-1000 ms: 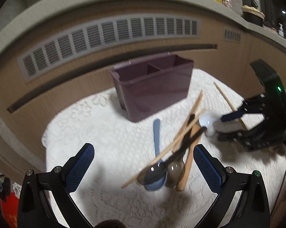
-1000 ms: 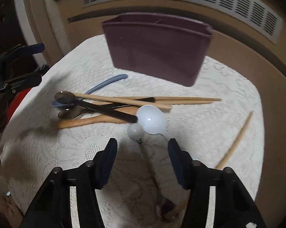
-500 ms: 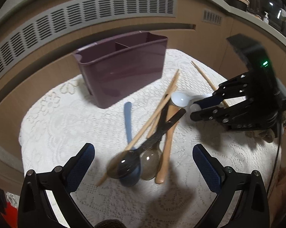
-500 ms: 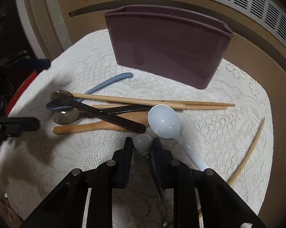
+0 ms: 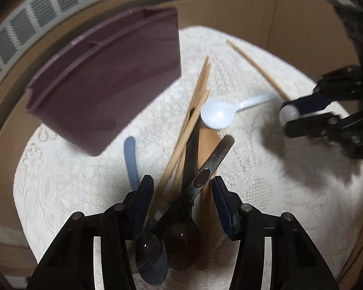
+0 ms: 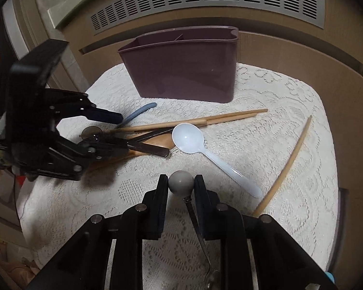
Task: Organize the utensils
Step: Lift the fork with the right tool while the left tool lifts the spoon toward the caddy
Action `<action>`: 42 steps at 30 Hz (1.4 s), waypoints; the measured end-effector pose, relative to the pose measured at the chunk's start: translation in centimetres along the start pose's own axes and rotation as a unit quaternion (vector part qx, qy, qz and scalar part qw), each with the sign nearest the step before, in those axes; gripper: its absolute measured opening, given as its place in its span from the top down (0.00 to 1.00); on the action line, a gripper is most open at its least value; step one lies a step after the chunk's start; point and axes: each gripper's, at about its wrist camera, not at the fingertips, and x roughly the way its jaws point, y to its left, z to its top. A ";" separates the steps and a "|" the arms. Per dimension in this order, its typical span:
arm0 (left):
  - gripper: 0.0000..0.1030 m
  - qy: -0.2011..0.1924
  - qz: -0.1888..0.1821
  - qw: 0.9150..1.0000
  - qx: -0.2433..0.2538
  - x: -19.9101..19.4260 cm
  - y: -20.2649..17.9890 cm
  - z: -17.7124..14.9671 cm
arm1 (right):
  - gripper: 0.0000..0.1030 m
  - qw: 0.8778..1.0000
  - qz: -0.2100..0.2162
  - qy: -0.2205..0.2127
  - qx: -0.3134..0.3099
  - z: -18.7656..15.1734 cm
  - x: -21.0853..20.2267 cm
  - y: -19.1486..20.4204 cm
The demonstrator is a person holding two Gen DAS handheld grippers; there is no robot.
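White lace cloth (image 6: 266,125) covers the surface, w/ a purple 2-slot holder (image 6: 181,72) at the back, nothing seen inside. A sec ago the left gripper (image 5: 181,198) was wide open & higher up; now it's down over the pile of dark spoons (image 5: 179,239) & chopsticks (image 5: 193,111), jaws closing w/ the pile between them, not squeezing yet. Right gripper (image 6: 181,186) has gone from half open to tight on the ball-end spoon (image 6: 181,182). White spoon (image 6: 188,139) lies loose nearby. So 1 spoon's caught, next stop prob. the holder.
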 end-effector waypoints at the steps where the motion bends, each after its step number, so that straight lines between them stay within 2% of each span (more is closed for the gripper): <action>1: 0.50 0.008 -0.004 1.000 0.001 0.4 0.0 0.1 | 0.80 1.000 0.002 -0.001 0.002 -0.1 -0.2 -0.1; 7: 0.56 0.035 -0.019 0.999 -0.027 1.7 0.3 0.7 | 0.80 1.000 0.004 -0.001 0.008 -0.4 -0.2 -0.3; 11: 0.80 0.019 -0.009 0.999 -0.044 0.9 -0.4 0.5 | 0.80 1.000 0.001 -0.002 0.014 -0.3 -0.1 -0.3; 14: 0.86 -0.013 -0.014 0.997 -0.073 -0.8 -0.9 -0.3 | 0.80 1.000 -0.003 -0.007 0.017 -0.2 -0.5 -0.3; 17: 0.89 -0.079 -0.035 0.987 -0.133 -3.7 -0.8 -1.6 | 0.80 1.000 -0.006 -0.014 0.012 -0.1 -1.3 0.2; 18: 0.94 -0.094 -0.043 0.984 -0.145 -4.3 -0.8 -1.9 | 0.80 1.000 -0.006 -0.016 0.009 -0.1 -1.6 0.5; 21: 0.95 -0.163 -0.063 0.963 -0.204 -7.0 -0.5 -3.4 | 0.80 1.000 -0.003 -0.018 0.007 0.2 -2.2 1.2; 22: 0.95 -0.190 -0.070 0.953 -0.224 -8.0 -0.5 -4.0 | 0.80 1.000 0.000 -0.019 0.008 0.3 -2.4 1.5; 25: 0.96 -0.225 -0.069 0.939 -0.249 -9.4 -0.6 -5.1 | 0.80 1.000 0.008 -0.021 0.011 0.6 -2.9 2.2; 29: 0.97 -0.229 -0.055 0.936 -0.261 -10.0 -0.1 -5.5 | 0.80 1.000 0.007 -0.025 0.004 1.0 -3.6 3.2; 33: 0.97 -0.250 -0.034 0.933 -0.255 -11.4 -0.5 -6.1 | 0.80 1.000 0.003 -0.031 0.001 1.0 -4.5 3.8; 38: 0.97 -0.268 -0.026 0.927 -0.261 -12.5 -0.6 -5.9 | 0.80 0.999 -0.008 -0.031 0.011 0.8 -4.9 3.8; 42: 0.97 -0.305 0.006 0.921 -0.241 -15.8 -0.6 -4.6 | 0.80 0.999 -0.014 -0.042 0.009 1.2 -6.4 4.0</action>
